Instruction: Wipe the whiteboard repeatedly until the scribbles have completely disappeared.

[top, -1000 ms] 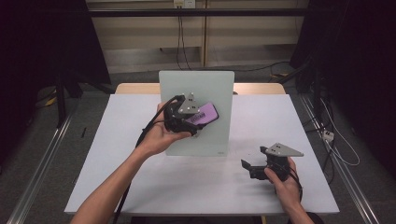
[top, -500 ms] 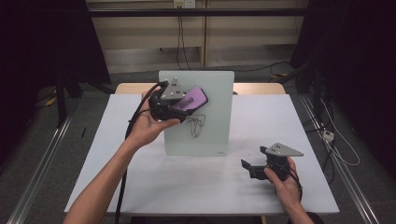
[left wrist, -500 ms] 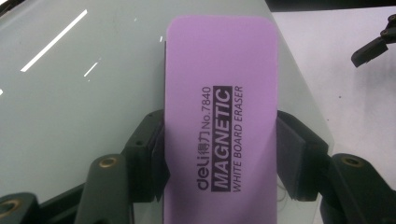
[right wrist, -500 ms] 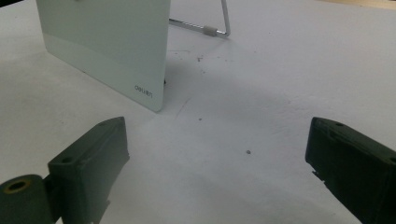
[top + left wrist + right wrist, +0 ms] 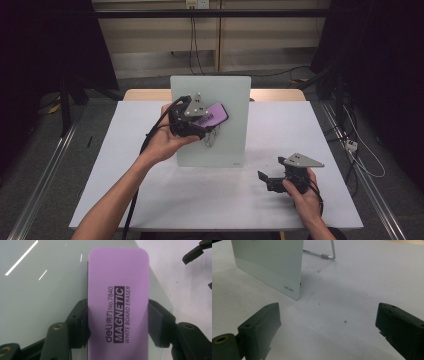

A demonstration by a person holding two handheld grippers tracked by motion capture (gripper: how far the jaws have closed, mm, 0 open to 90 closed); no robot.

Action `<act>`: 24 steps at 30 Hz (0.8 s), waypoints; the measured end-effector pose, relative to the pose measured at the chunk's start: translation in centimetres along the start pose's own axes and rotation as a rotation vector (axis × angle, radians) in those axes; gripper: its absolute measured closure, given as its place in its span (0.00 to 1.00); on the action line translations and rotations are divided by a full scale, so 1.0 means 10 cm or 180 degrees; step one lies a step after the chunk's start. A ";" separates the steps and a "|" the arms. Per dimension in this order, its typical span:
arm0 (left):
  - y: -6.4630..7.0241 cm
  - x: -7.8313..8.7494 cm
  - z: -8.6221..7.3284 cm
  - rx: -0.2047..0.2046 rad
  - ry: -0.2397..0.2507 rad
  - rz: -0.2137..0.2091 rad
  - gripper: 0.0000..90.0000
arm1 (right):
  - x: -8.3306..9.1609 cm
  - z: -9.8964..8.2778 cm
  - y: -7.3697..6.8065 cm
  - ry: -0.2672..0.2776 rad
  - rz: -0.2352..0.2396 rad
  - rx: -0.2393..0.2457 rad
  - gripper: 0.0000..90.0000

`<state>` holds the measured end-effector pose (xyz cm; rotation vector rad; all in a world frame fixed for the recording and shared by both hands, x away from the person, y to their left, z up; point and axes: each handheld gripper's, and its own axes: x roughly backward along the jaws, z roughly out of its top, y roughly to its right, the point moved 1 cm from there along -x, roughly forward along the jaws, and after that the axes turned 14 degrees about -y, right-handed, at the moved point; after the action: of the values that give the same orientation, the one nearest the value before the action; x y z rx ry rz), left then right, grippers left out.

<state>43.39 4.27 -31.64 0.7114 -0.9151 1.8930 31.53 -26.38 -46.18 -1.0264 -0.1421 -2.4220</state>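
L gripper (image 5: 200,120) is clamped on the purple eraser (image 5: 214,115). Its jaws grip the eraser's two long sides, tight as they go, pads pressed on both edges in the left gripper view (image 5: 118,302). The eraser sits against the face of the whiteboard (image 5: 220,95), in the board's upper-middle area, w/ scribbled pen marks (image 5: 210,139) just below it on the board. The board stands tilted back on a wire stand (image 5: 329,252) at the middle of the white table (image 5: 125,190).

R gripper (image 5: 270,179) is near the board's lower right corner, resting low on the table in the person's hand, jaws wide apart w/ nothing btwn them; in its own view there's bare table btwn the jaws and the board's corner ahead.

Step in hand, as I read it: wiping the marks off the board. To do it well:
- Keep the eraser's felt side flat on the board, not up on one edge, or it'll skip and smear.
- Bring it down over the scribble below and cover the whole patch w/ overlapping passes.
- Press lightly: the board only leans on its stand, so a hard push could tip it back or slide it.
- R gripper is free and close; could steady the board's right edge if it starts to shift.
- Keep the grip on the eraser firm; it's smooth plastic and could twist under side load.
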 end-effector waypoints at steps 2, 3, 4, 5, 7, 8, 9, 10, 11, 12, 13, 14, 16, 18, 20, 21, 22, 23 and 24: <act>0.04 -0.03 0.01 -0.0028 -0.0032 -0.0009 0.46 | 0.00 0.00 0.00 0.0001 0.0000 0.0003 0.07; 0.06 -0.05 0.02 -0.0048 -0.0024 0.0007 0.46 | 0.00 0.00 0.00 0.0000 0.0001 0.0004 0.06; 0.08 -0.07 0.03 -0.0064 -0.0043 0.0001 0.46 | 0.00 0.00 0.00 0.0001 0.0002 0.0004 0.06; 0.09 -0.08 0.04 -0.0093 -0.0081 -0.0011 0.46 | 0.00 0.00 0.00 0.0000 0.0001 0.0005 0.06; 0.13 -0.11 0.05 -0.0110 -0.0105 -0.0010 0.46 | 0.00 0.00 0.00 -0.0001 0.0000 0.0006 0.07; 0.15 -0.14 0.05 -0.0100 -0.0093 -0.0012 0.46 | 0.00 0.00 0.00 0.0000 0.0000 0.0004 0.06; 0.16 -0.15 0.05 -0.0131 -0.0110 -0.0027 0.46 | 0.00 0.00 0.00 0.0002 0.0002 0.0006 0.07; 0.18 -0.17 0.05 -0.0135 -0.0109 -0.0040 0.46 | 0.00 0.00 0.00 0.0002 0.0001 0.0006 0.07; 0.20 -0.19 0.04 -0.0143 -0.0112 -0.0049 0.46 | 0.00 0.00 0.00 0.0000 0.0001 0.0002 0.06; 0.22 -0.21 0.04 -0.0156 -0.0115 -0.0061 0.46 | 0.00 0.00 0.00 0.0000 0.0001 -0.0001 0.07; 0.24 -0.23 0.03 -0.0146 -0.0119 -0.0077 0.46 | 0.00 0.00 0.00 0.0000 0.0001 0.0000 0.07; 0.25 -0.25 0.03 -0.0170 -0.0128 -0.0079 0.46 | 0.00 0.00 0.00 0.0000 0.0001 0.0003 0.07; 0.28 -0.28 0.02 -0.0167 -0.0147 -0.0122 0.46 | 0.01 0.00 0.00 0.0004 0.0002 0.0003 0.07; 0.32 -0.32 -0.01 -0.0194 -0.0175 -0.0176 0.46 | 0.01 0.00 0.00 0.0006 0.0000 0.0007 0.07; 0.38 -0.39 -0.04 -0.0220 -0.0208 -0.0255 0.46 | 0.01 -0.01 0.00 0.0004 0.0000 0.0006 0.07; 0.39 -0.41 -0.06 -0.0273 -0.0265 -0.0274 0.46 | 0.02 -0.01 0.00 0.0004 0.0000 0.0005 0.06; 0.42 -0.43 -0.06 -0.0275 -0.0274 -0.0286 0.46 | 0.02 -0.01 0.01 0.0005 -0.0002 0.0004 0.07; 0.43 -0.43 -0.07 -0.0297 -0.0292 -0.0276 0.46 | 0.02 -0.01 0.01 0.0004 -0.0002 -0.0001 0.06; 0.43 -0.43 -0.06 -0.0282 -0.0287 -0.0277 0.46 | 0.01 -0.01 0.01 0.0005 -0.0002 -0.0002 0.07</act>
<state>41.38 1.34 -36.64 0.7757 -1.0023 1.7451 31.43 -26.51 -46.14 -1.0251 -0.1411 -2.4235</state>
